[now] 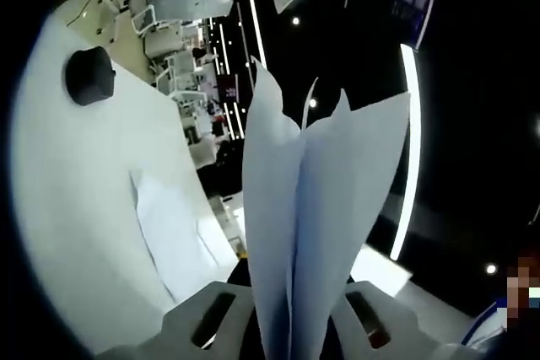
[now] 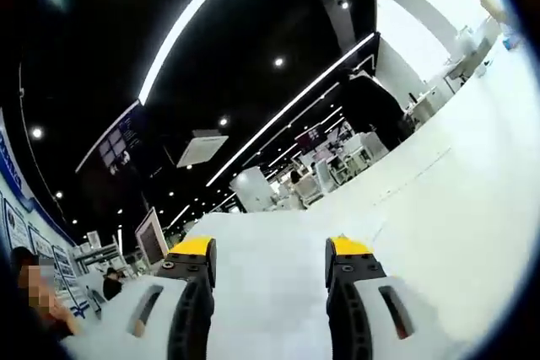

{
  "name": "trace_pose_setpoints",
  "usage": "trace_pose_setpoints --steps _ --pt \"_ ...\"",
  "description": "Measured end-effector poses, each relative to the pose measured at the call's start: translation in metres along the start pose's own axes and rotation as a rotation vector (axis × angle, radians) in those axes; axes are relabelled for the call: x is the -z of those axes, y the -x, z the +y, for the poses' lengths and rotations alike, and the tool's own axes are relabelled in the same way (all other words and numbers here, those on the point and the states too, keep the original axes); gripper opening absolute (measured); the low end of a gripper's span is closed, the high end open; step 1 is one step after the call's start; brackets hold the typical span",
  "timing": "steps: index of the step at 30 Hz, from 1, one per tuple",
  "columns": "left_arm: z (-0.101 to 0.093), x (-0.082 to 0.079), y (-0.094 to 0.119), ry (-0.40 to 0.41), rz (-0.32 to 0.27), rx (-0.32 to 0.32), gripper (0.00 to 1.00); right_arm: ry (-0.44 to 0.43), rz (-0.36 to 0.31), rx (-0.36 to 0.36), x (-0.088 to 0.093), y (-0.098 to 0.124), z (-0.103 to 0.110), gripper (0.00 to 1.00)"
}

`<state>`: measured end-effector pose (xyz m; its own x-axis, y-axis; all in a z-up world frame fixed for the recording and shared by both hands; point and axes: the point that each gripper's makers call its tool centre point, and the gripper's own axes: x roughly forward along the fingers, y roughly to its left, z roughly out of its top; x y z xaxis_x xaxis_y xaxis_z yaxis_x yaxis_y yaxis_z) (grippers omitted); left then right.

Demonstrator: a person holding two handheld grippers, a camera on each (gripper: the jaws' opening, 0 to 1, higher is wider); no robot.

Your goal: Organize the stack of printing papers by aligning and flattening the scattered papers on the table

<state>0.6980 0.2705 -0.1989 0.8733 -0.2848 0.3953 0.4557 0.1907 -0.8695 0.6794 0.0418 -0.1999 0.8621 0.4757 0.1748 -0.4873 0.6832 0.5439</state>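
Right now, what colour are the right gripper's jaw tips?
Yellow, on the right gripper; clearest in the right gripper view.

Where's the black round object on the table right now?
In the left gripper view, the black round object sits on the white table at upper left, well apart from the loose sheet and the papers clamped in the left tool.

Looked like a large open office or showroom hall. Had a black ceiling (image 2: 253,23) crossed by long light strips (image 2: 190,18) and spotlights, with rows of white desks (image 2: 346,158) and a wide white surface (image 2: 472,191).
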Motion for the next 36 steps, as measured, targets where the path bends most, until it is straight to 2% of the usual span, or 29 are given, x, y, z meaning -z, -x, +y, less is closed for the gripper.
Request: trace_pose_setpoints --steps 4,9,11,15,22,26,29,36 --pt "0.0 0.001 -0.001 -0.004 0.002 -0.002 0.06 0.03 0.02 -0.016 -0.004 -0.011 -0.009 0.48" --pt "0.0 0.001 -0.001 -0.007 0.005 -0.004 0.06 0.048 0.087 -0.133 -0.007 -0.04 -0.004 0.51" --pt "-0.001 0.0 -0.001 -0.01 0.004 -0.004 0.06 0.063 0.137 -0.166 -0.005 -0.052 -0.002 0.52" --pt "-0.002 -0.001 0.0 -0.013 -0.002 -0.003 0.06 0.095 0.164 -0.181 -0.01 -0.066 -0.001 0.53" --pt "0.0 -0.004 0.001 -0.013 -0.004 -0.009 0.06 0.114 0.191 -0.188 -0.011 -0.074 -0.002 0.52" --pt "0.0 -0.004 0.0 -0.016 -0.002 -0.007 0.06 0.157 0.226 -0.183 -0.009 -0.078 -0.006 0.51" --pt "-0.002 -0.001 0.0 -0.016 0.0 -0.006 0.06 0.225 0.26 -0.171 -0.009 -0.082 -0.012 0.5" --pt "-0.003 0.0 0.001 -0.019 0.004 -0.006 0.06 0.294 0.3 -0.17 -0.009 -0.088 -0.018 0.42"
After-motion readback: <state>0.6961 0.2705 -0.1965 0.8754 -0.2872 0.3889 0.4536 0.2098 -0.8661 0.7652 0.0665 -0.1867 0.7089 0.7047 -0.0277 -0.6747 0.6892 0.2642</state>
